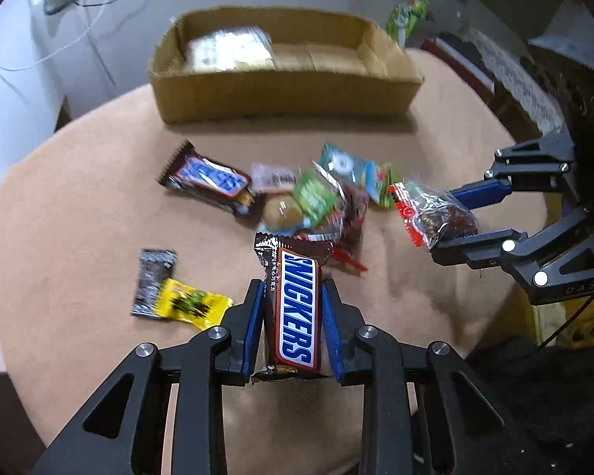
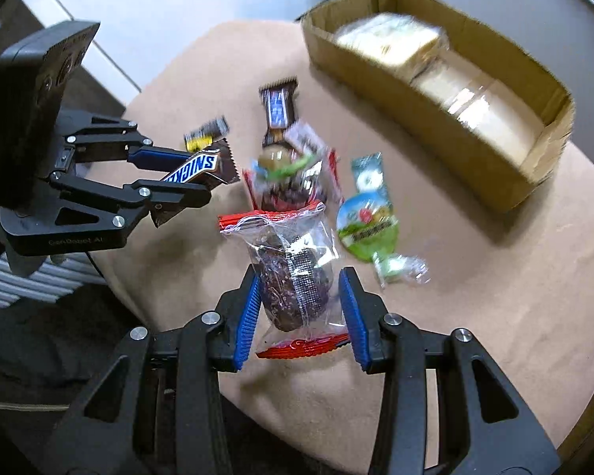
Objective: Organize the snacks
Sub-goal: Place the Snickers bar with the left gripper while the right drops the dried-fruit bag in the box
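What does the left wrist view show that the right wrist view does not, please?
Only the left wrist view shows a green packet behind the cardboard box. Only the right wrist view shows the left gripper's camera housing. Both show the Snickers bar clamped in the left gripper and the clear cake packet in the right gripper.

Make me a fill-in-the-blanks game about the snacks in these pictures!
1. The left gripper is shut on a ____ bar.
2. The right gripper holds a clear packet with ____ sealed ends.
3. The big container on the table is made of ____.

Missing words: Snickers; red; cardboard
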